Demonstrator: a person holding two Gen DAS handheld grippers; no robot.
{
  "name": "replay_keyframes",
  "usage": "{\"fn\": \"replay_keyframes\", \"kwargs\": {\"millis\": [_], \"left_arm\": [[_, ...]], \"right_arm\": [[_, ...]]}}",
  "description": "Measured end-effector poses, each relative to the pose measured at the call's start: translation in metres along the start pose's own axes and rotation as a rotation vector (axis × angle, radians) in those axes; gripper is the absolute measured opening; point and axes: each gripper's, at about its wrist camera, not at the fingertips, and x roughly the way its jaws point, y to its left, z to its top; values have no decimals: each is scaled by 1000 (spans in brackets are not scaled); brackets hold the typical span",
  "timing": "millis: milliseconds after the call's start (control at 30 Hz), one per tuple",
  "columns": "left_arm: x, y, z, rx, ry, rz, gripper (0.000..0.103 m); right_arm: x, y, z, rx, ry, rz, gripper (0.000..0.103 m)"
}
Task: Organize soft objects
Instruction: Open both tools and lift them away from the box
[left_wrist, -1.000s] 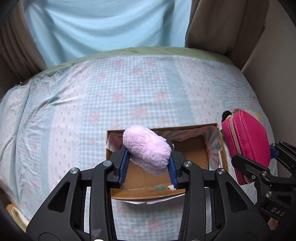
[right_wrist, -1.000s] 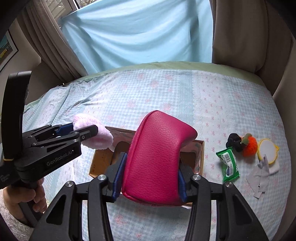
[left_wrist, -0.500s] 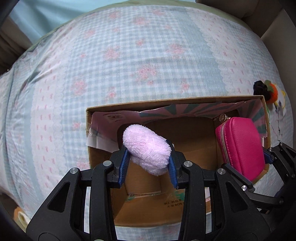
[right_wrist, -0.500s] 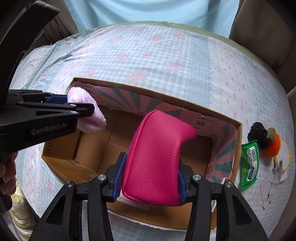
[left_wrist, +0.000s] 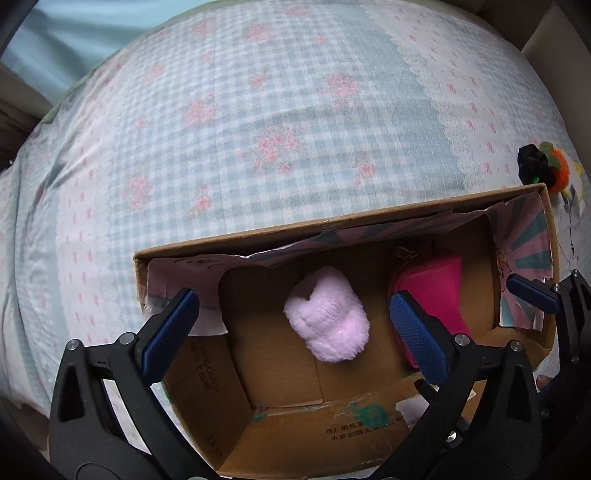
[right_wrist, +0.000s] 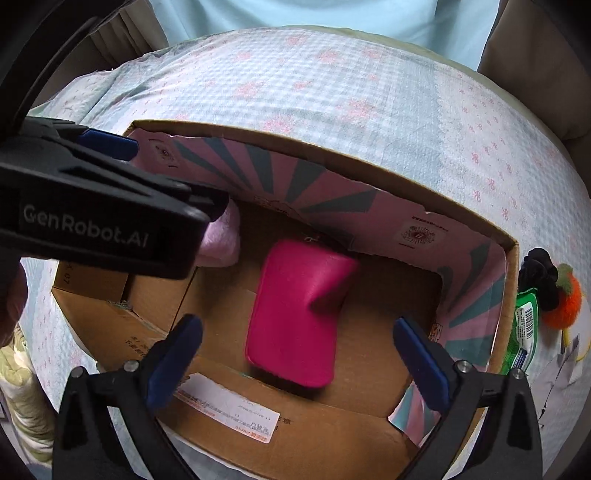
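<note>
Both the left gripper (left_wrist: 295, 325) and right gripper (right_wrist: 295, 354) are opening wide over the cardboard box (right_wrist: 511, 266), with nothing pinched, so a careless lift might snag the pink fluffy puff (left_wrist: 327, 314) or the pink pouch (right_wrist: 299, 310), which maybe still leans.

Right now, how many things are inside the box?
2. The fluffy pink puff lies near the box's left-middle floor, and the pink pouch lies to its right. Both lie loose under opening grippers. A corner behind the left gripper could hide more.

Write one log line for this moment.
left jaws: opening, fluffy pink pouf in cardboard box | right jaws: opening, magenta leather pouch in box
</note>
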Motion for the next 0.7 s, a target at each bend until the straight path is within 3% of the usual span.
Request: {"fn": "replay_keyframes", "kwargs": {"millis": [367,700], "left_arm": [[-22,4,-11,-43,-24,-10,103],[-90,6,-39,-64,-128,0,103]], "right_arm": [[-20,-6,-12,28,-54,-3,103],[-88,6,-18,41,-133,-30,103]]}}
